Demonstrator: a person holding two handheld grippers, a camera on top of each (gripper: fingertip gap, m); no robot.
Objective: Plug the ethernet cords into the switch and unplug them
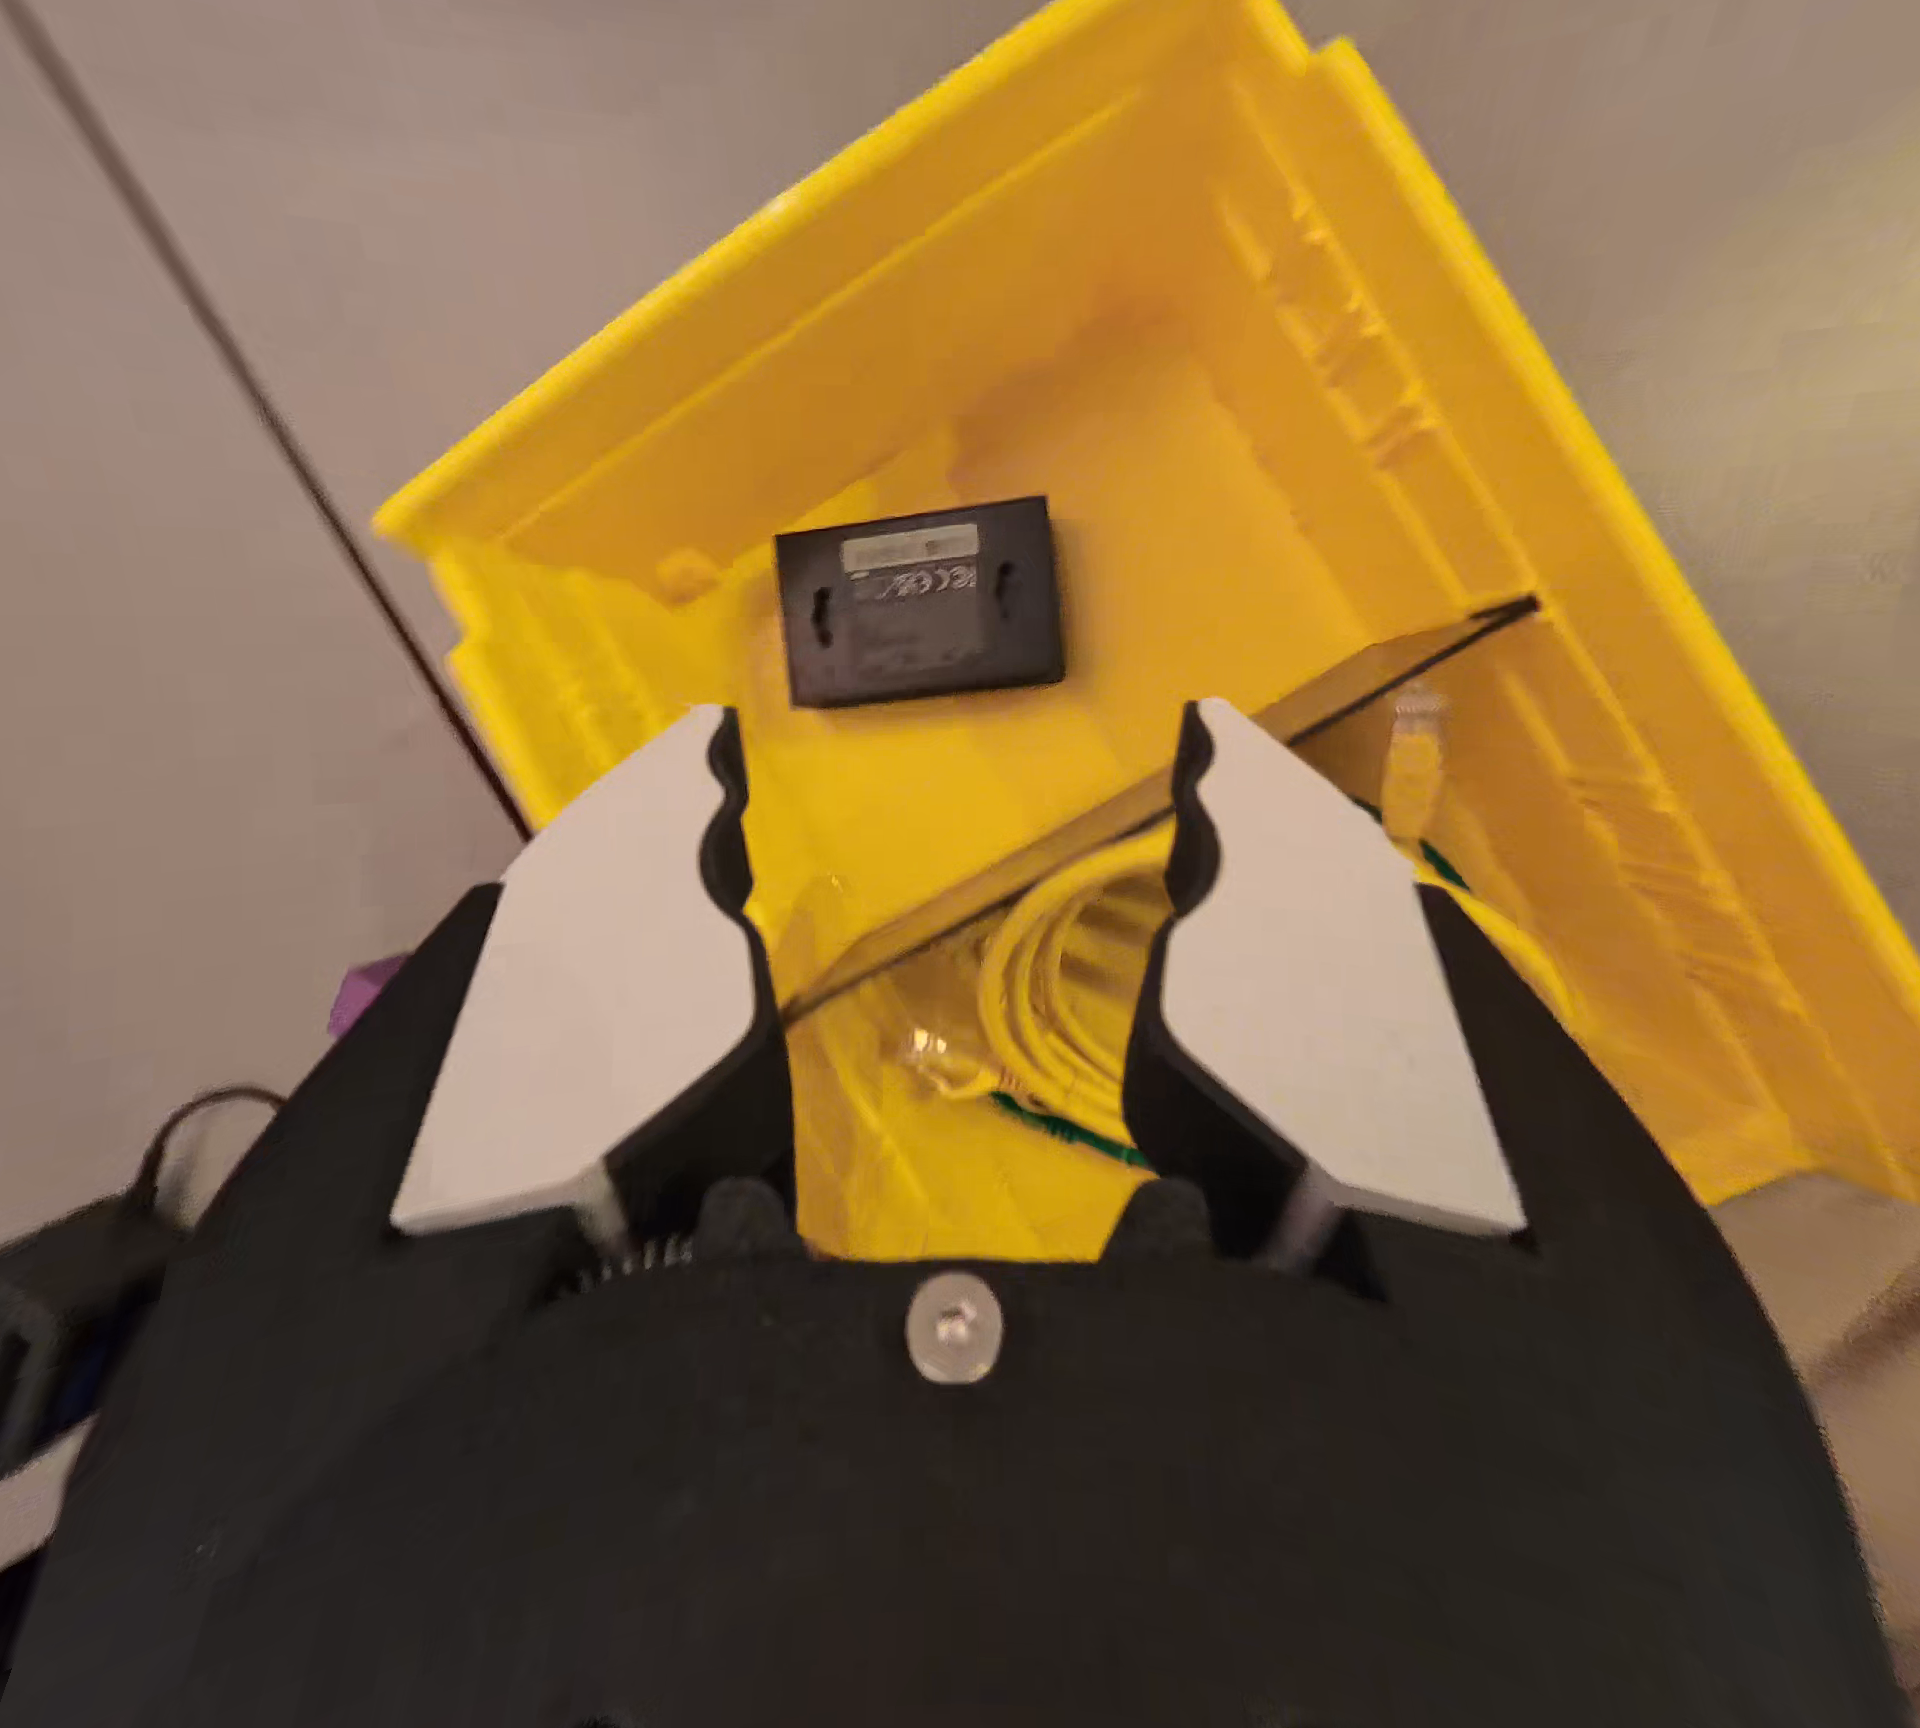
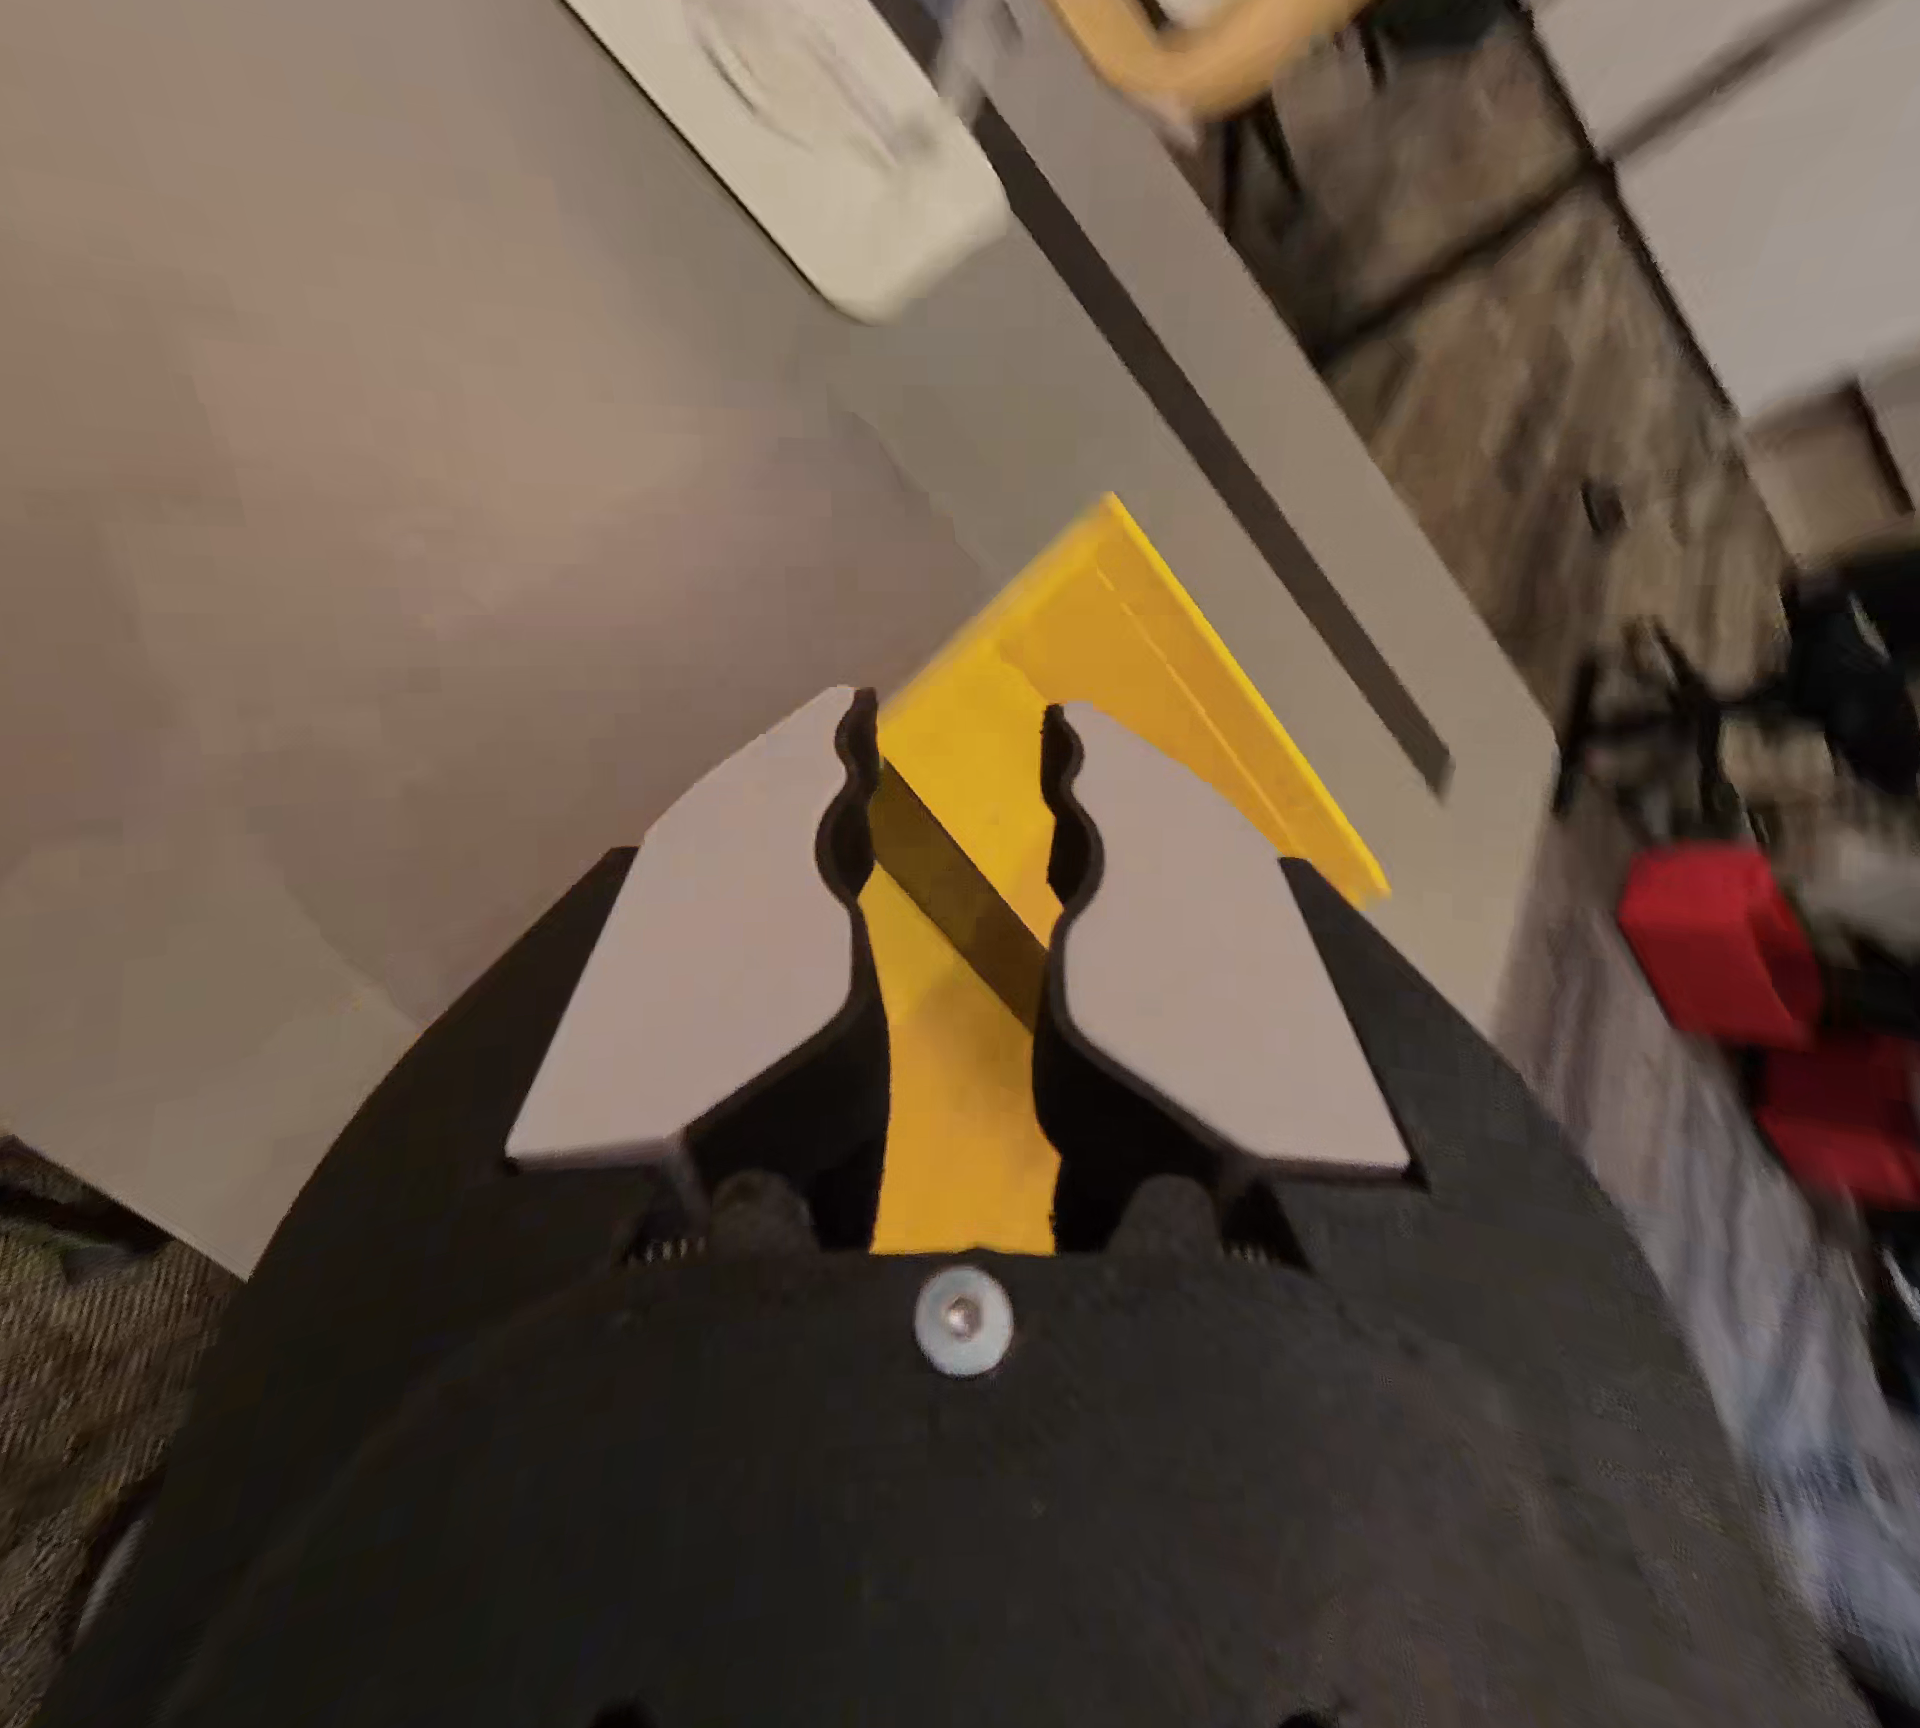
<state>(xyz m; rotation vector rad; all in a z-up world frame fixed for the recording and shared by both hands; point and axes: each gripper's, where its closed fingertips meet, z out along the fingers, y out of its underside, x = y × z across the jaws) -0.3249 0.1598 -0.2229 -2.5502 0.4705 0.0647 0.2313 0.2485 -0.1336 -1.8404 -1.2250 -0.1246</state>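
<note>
A small black switch (image 1: 920, 603) lies bottom-up in the far compartment of a yellow bin (image 1: 1143, 307). A dark divider (image 1: 1351, 691) splits the bin. Coiled yellow ethernet cords (image 1: 1049, 982) lie in the near compartment, with one plug (image 1: 1413, 743) sticking up and a clear plug (image 1: 925, 1050) near the coil. My left gripper (image 1: 961, 733) is open and empty, hovering over the bin just short of the switch. My right gripper (image 2: 961, 722) is open and empty above the bin's corner (image 2: 1143, 629), with the divider (image 2: 956, 889) showing between its fingers.
The bin sits on a pale grey table (image 1: 312, 224). A white flat object (image 2: 748, 78) lies on the table farther off. The table edge (image 2: 1455, 639) drops to a wood-look floor on the right, where red items (image 2: 1725, 940) lie. A dark cable (image 1: 187, 1128) lies at left.
</note>
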